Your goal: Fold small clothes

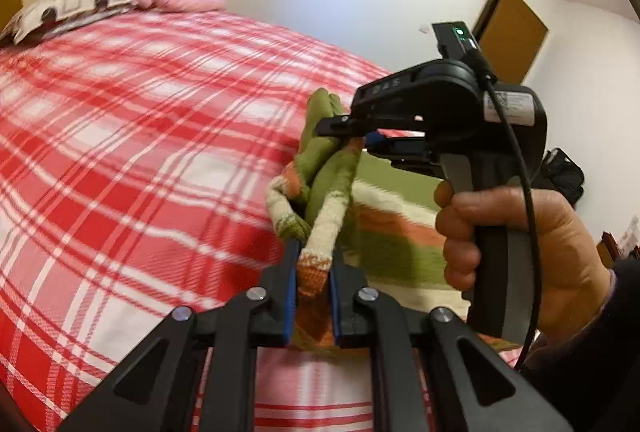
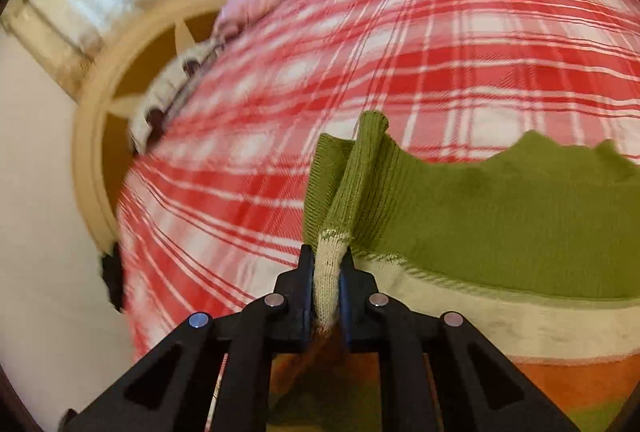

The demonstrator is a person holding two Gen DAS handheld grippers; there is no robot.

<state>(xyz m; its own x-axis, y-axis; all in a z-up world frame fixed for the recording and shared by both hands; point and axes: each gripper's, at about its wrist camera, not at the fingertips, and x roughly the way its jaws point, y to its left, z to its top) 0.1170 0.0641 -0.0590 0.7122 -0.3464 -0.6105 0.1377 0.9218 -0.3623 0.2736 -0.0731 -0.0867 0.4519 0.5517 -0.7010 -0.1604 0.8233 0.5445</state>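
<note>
The striped knit garment (image 1: 384, 232), green, cream and orange, lies on the plaid bed (image 1: 140, 151) at the lower right of the left wrist frame, its stripes running off to the right. Both tongs are clamped on bunched folds of its near-left edge: the left tongs (image 1: 314, 296) on an orange-cream pleat at bottom centre, the right tongs (image 1: 360, 141) just above, pointing left, on green knit. The person's hand (image 1: 516, 248) grips its handle upright. Judging by this, the coming fold carries that edge rightward.
</note>
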